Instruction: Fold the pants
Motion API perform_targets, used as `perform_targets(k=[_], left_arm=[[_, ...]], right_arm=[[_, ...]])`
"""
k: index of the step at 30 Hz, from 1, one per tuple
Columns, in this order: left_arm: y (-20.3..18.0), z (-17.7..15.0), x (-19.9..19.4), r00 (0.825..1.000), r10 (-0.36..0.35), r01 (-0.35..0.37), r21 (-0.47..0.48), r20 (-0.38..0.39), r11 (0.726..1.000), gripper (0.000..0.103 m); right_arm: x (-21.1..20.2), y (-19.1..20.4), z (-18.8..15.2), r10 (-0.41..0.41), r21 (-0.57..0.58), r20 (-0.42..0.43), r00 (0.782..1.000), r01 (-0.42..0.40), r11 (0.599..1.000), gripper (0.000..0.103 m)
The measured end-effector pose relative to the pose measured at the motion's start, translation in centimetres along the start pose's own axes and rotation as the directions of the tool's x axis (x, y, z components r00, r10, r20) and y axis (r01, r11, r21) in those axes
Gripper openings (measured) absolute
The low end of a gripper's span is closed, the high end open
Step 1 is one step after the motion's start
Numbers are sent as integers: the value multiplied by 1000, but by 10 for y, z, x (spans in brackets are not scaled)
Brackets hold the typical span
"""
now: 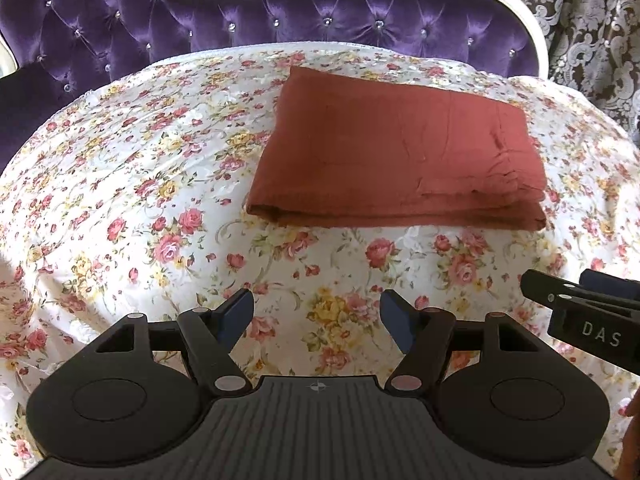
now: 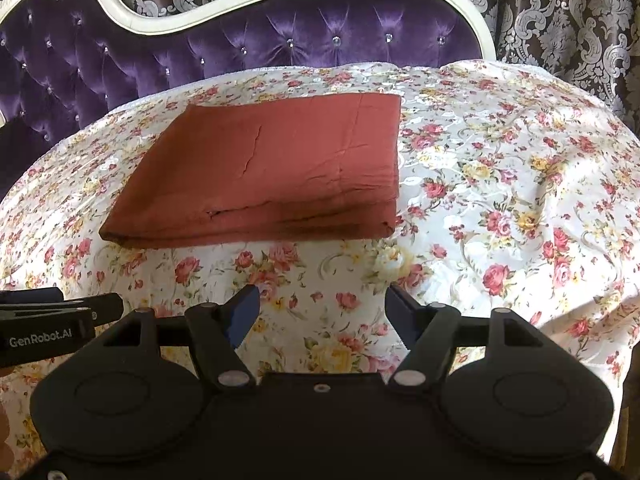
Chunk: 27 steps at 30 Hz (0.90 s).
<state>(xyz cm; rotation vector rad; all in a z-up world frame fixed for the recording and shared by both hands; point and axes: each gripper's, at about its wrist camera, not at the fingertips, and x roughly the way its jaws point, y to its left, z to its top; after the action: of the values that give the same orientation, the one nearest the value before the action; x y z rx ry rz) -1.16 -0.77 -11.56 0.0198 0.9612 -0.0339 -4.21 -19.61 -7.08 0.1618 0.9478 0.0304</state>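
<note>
The rust-red pants (image 1: 396, 152) lie folded into a compact, layered rectangle on the floral bedsheet (image 1: 140, 200), between the purple tufted headboard (image 1: 160, 20) and the two grippers. The stacked edges face the grippers and look fairly even, with a few small wrinkles on top, so I judge that the folding is finished or nearly finished.

The left gripper (image 1: 316, 318) is held over the sheet, on the near side of the pants and apart from them, with its jaws spread wide and nothing between them. The right gripper (image 2: 320, 314) is in the same condition: jaws apart, empty, not touching the pants. Probably both are held back so that the fold is not disturbed.

Around the pants there is free sheet on every side, more on the side away from the headboard. The patterned curtain (image 2: 560, 20) hangs behind the headboard.
</note>
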Motion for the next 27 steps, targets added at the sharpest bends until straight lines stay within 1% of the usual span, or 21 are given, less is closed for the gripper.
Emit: perform_targets(k=[18,27], left_arm=[[-3,-1,3,1000,6,-5,21,-15,1000,68],[-5,-2,6,1000,9,-8,34,-26,999,68]], right_arm=[[2,2,-2,4,18,-13,1000,-4,1000,72],[6,1,-2,-6,26,-30,1000,7,1000,72]])
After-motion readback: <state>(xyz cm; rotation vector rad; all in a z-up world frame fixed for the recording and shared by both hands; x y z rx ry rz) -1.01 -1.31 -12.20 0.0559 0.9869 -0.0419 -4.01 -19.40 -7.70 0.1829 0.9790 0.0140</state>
